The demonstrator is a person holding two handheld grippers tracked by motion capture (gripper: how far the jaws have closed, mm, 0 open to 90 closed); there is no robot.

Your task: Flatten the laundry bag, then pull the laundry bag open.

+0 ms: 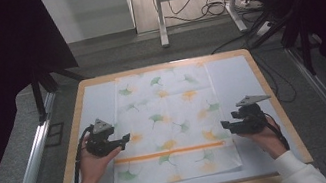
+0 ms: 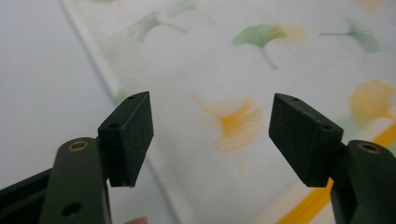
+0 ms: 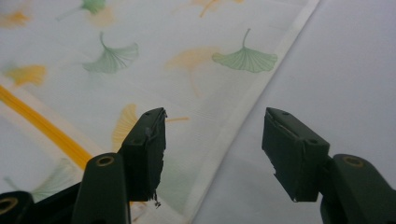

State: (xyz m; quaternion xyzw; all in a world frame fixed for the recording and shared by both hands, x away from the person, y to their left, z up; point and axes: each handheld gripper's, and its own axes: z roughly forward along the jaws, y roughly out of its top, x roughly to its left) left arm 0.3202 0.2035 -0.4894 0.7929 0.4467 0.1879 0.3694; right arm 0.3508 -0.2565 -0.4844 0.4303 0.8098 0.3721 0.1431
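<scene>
A cloth (image 1: 169, 123) printed with green and orange leaves and one orange stripe (image 1: 169, 152) lies flat on the white table (image 1: 236, 73), spread across its middle, near edge close to the person. Left gripper (image 1: 126, 138) sits at the cloth's left edge, right gripper (image 1: 224, 125) at its right edge, both tips pointing inward at about the height of the stripe. Both are released — in the left gripper view the black pads (image 2: 135, 133) stand wide apart with nothing between them, cloth edge (image 2: 159, 170) running below; same in the right gripper view, pads (image 3: 149, 149) spread over the hemmed edge (image 3: 233, 140), nothing pinched. Whether they hover or brush the fabric I cannot tell. Judgement: looks like a fold or flatten job with the cloth let go. Risks from here — a jaw closing too high misses the thin hem and grabs air; closing too deep could pinch only one layer, or drag the cloth and wrinkle it. Uneven lift between the two hands would skew the fold line. A rough pad corner may snag the fabric when pulling away.
</scene>
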